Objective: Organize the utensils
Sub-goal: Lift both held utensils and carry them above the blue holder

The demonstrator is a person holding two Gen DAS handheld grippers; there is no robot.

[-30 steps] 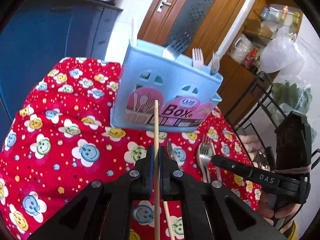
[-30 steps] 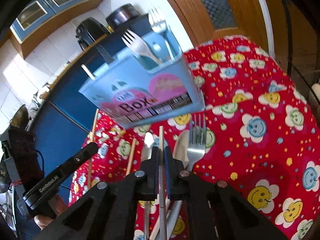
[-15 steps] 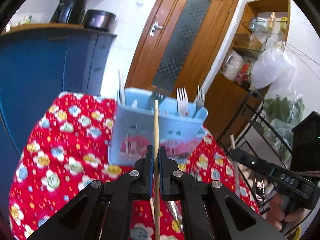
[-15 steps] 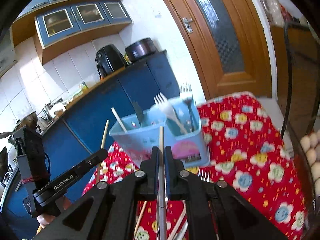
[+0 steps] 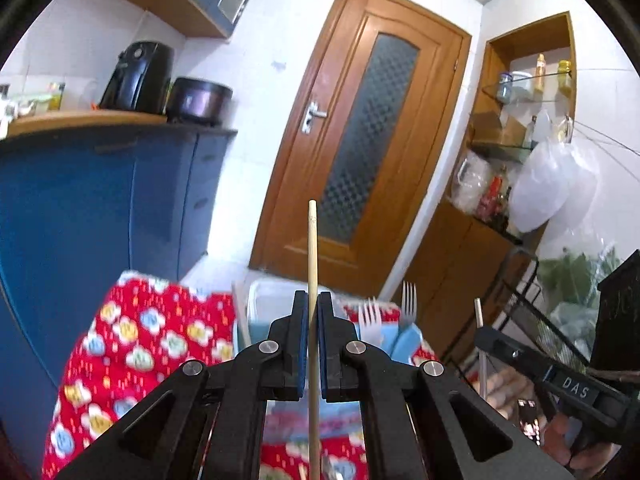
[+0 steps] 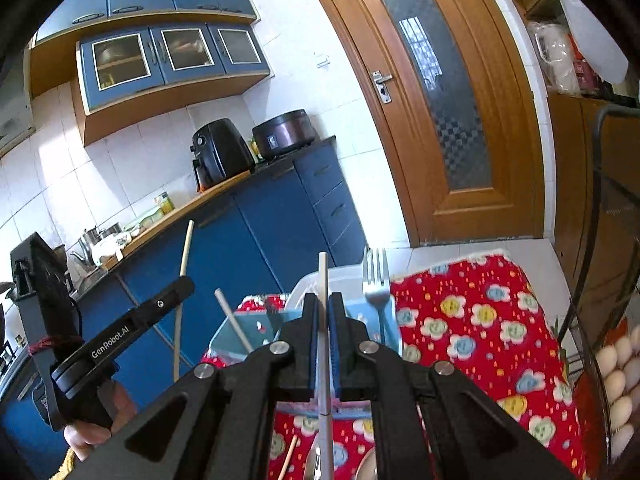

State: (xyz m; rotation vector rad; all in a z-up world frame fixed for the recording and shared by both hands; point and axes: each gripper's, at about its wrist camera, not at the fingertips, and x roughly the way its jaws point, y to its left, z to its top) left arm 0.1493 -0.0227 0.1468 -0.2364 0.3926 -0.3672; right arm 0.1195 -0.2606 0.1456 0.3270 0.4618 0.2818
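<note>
left gripper point(image 5: 313, 312): jaws closed on a wooden chopstick point(image 5: 312, 252), held upright w/ tip raised above the jaws. right gripper point(image 6: 323, 312): jaws clamp a pale chopstick point(image 6: 323, 276), also upright. just beyond both: blue utensil box point(image 6: 240, 330) on table w/ red floral cloth point(image 6: 472, 320), forks point(image 5: 370, 314) standing in it. bkgd: wooden door point(image 5: 360, 140), blue cabinets point(image 6: 280, 216).

My two wrist views look forward, close above the red tablecloth point(image 5: 132, 344); both share the utensil box point(image 6: 240, 334) low centre and the door point(image 5: 360, 152).
</note>
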